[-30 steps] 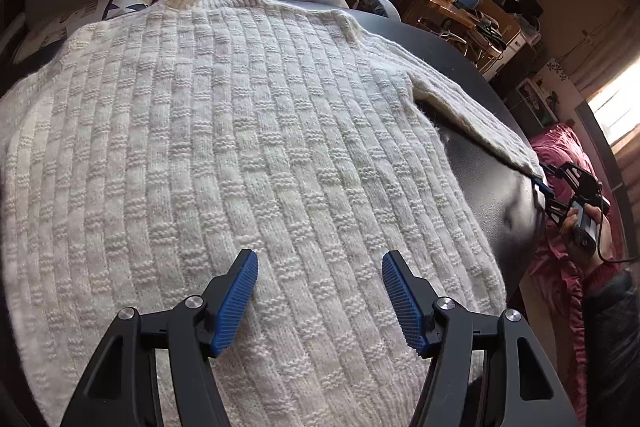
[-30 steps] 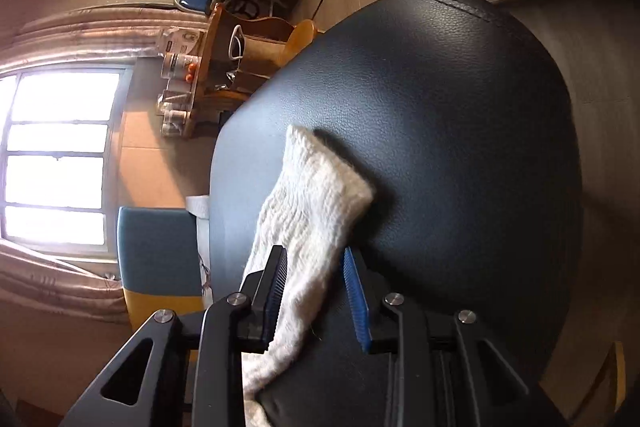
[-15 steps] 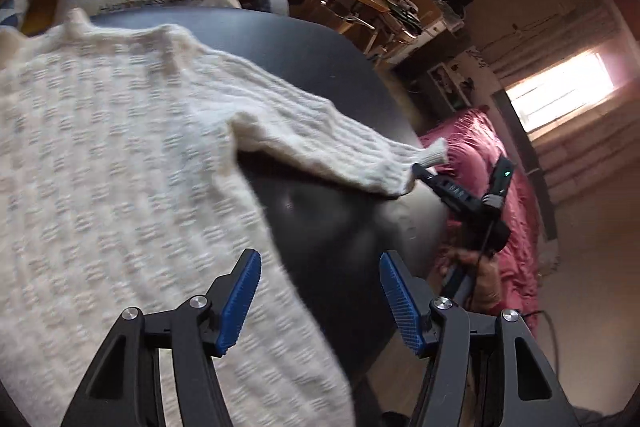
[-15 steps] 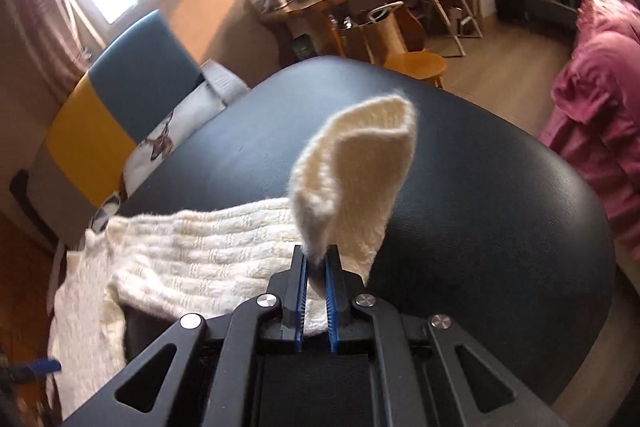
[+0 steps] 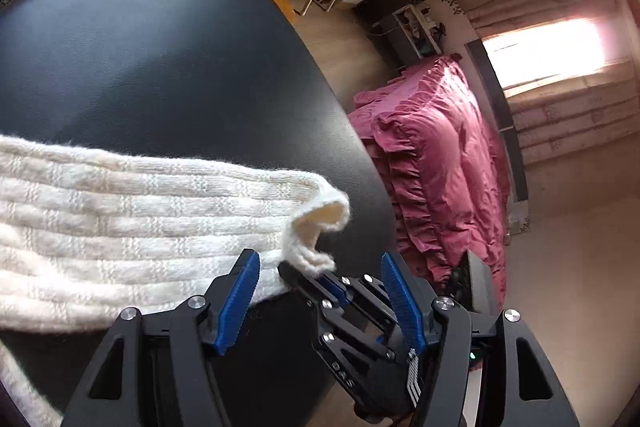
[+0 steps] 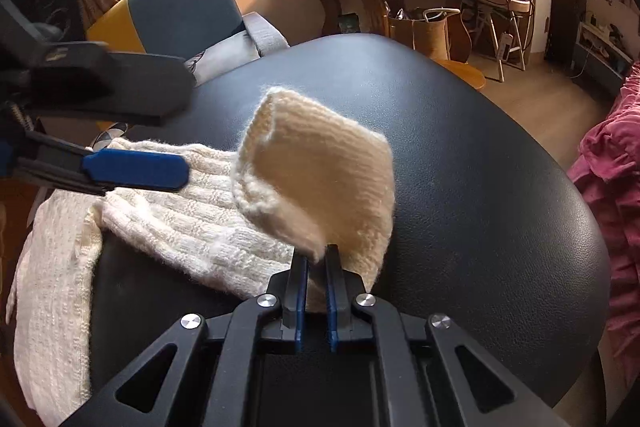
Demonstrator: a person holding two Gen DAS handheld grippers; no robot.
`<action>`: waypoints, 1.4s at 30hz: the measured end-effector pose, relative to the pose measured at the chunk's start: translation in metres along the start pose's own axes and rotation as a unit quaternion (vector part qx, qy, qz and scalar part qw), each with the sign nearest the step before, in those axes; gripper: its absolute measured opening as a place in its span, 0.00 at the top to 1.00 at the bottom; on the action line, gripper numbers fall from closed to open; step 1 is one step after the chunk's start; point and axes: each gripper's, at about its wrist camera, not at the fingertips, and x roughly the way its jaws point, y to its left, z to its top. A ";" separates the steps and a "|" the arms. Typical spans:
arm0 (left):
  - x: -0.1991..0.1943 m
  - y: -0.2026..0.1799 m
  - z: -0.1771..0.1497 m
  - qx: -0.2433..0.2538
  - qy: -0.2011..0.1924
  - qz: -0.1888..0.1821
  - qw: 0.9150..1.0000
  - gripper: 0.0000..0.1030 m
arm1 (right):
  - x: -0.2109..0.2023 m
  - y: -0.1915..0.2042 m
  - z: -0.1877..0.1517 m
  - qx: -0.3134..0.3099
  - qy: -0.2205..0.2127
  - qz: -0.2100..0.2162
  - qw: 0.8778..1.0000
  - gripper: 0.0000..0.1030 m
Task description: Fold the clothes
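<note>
Right wrist view: right tongs [image 6: 316,259] pinch the cuff [image 6: 320,183] of the sweater [image 6: 192,223] on the table [image 6: 480,167]; left tongs [image 5: 320,291] hover released. Carry the sleeve flat across the body.

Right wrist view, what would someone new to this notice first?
The cream sweater sleeve stretched across the black table, its cuff lifted and pinched by the shut right gripper at the bottom centre. Next, the left gripper reaching in from the left with its fingers open above the sleeve. At the right edge, a pink ruffled bedspread adds the strongest colour.
</note>
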 end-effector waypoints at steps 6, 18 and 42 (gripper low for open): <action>0.036 -0.004 0.010 0.027 0.019 0.040 0.999 0.77 | 0.000 0.000 -0.004 -0.005 -0.008 0.007 1.000 0.93; -0.047 -0.006 0.029 0.034 -0.074 0.034 0.996 0.94 | -0.037 -0.040 -0.011 0.209 -0.085 0.194 0.955 0.70; -0.357 0.020 -0.038 0.052 -0.310 0.036 0.949 0.94 | 0.118 0.127 -0.045 0.611 -0.029 0.536 0.582 0.15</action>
